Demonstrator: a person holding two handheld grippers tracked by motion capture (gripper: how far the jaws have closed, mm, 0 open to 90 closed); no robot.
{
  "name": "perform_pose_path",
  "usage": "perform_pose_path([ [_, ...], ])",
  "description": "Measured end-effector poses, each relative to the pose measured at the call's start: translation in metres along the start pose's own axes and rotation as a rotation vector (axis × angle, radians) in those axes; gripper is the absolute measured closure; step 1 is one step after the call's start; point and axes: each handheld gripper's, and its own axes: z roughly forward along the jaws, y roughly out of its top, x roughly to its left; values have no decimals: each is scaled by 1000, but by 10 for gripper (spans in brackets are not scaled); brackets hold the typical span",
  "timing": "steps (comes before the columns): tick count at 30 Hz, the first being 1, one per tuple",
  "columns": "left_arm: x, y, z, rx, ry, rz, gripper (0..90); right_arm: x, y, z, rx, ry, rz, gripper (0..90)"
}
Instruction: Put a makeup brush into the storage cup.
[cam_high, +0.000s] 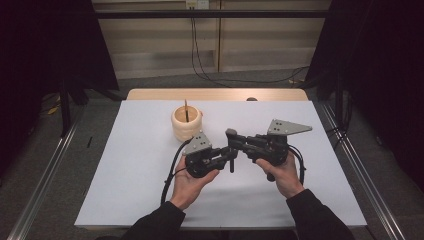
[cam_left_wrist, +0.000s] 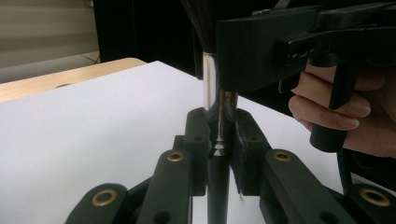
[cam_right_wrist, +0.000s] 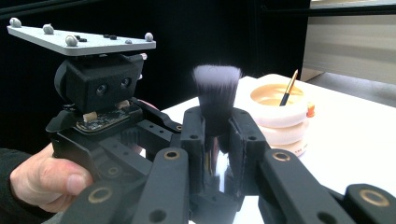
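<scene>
Holding one make-up brush with dark, grey-tipped bristles, a shiny chrome ferrule and a black handle (cam_right_wrist: 217, 88) upright above the white table sheet (cam_high: 140, 190), near its middle, between two hand-held grippers

Right gripper (cam_right_wrist: 217, 140): jaws drawn nearly together, clamped on the ferrule just below the bristles. Left gripper (cam_left_wrist: 218, 140): jaws likewise narrow, pressing where the ferrule's lower end meets the handle, directly under the other grip. Farther back and to the left, apart from both: a cream, ribbed, round holder (cam_high: 186, 127) with a thin brown-handled paintbrush (cam_high: 186, 111) leaning inside

Judging what could go wrong from here:
- Slipping on the polished, rounded chrome, with little for flat pads to bite on; likely to twist or slide down once only one grip is left
- Straining or bending the brush by pulling or turning the two hands against each other while both clamp so close together
- Dropping it onto the sheet by letting go on one side before the other grip is tested, then rolling toward the table edge
- Crushing or splaying the bristles by shifting the upper grip any higher
- Knocking jaw against jaw, given how tightly the two stand stacked, and jolting the brush loose
- Tipping the light holder, or fouling the paintbrush in it, if carried over tilted
</scene>
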Motion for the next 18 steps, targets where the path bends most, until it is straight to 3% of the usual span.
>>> perform_pose_path([
  [6, 1, 0, 1, -3, 10, -9, 785, 0, 1, -1, -8, -1, 5, 734],
  [9, 1, -1, 2, -8, -6, -11, 785, 0, 1, -1, -13, -8, 6, 696],
  [13, 0, -1, 1, 3, -4, 5, 785, 1, 1, 0, -16, -7, 9, 650],
  [18, 1, 0, -1, 1, 7, 2, 785, 2, 1, -1, -19, -16, 6, 480],
])
